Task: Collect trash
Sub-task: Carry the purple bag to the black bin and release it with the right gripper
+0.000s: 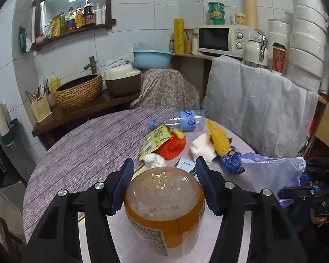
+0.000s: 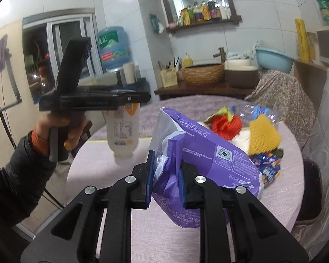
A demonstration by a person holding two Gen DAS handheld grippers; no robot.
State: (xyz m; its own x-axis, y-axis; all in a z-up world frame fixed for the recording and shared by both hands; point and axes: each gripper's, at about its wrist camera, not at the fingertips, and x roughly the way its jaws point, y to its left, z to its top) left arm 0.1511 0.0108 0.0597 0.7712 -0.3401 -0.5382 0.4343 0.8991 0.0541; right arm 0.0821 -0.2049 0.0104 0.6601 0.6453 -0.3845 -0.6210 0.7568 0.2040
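Your left gripper (image 1: 164, 182) is clamped on an emptied clear plastic bottle with an orange label (image 1: 164, 210), its blue pads pressed to both sides of the body. In the right wrist view you hold that bottle (image 2: 123, 131) in the air above the near-left edge of the round table covered in mauve striped cloth (image 2: 164, 236); its long axis stands upright, neck pointing down at the table and base up against the gripper. Your right gripper (image 2: 166, 173) is pinching the crumpled end of a purple and clear plastic tissue wrapper (image 2: 199, 153), which runs away from the fingers toward the table's right edge, its far end near the rest of the trash. That heap lies by the far-right edge: a clear plastic bottle with a blue label and cap (image 1: 186, 119) on its side, cap toward the table's middle; an orange foam fruit net (image 1: 172, 146) under a yellow sachet (image 1: 155, 139); a yellow foam net (image 1: 218, 137); white crumpled tissue (image 1: 202, 148); and a blue snack wrapper (image 1: 231, 161).
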